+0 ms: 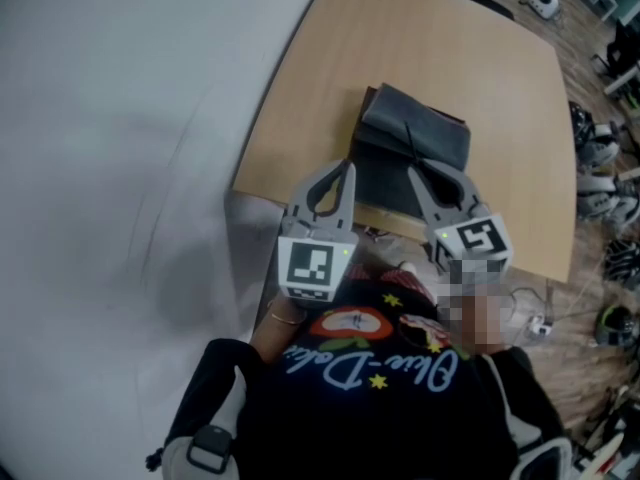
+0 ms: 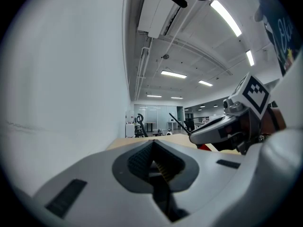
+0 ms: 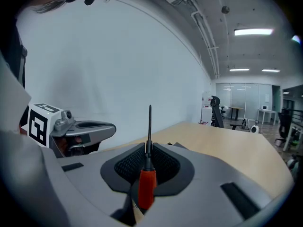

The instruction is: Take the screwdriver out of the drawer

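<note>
While tight between the right tongs (image 3: pixel 148 150) (left tongs (image 2: pixel 154 145) closed, empty), screwdriver (image 3: pixel 146 186) tip-forward

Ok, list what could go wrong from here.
1. The right gripper pinches the screwdriver only where the red handle meets the shaft, so it may pivot or slip.
2. The bare shaft sticks out well past the jaws, and the left gripper, shut and empty, is close beside. A swing could strike it.
3. Both grippers are near the table edge, so a dropped screwdriver might fall off.
</note>
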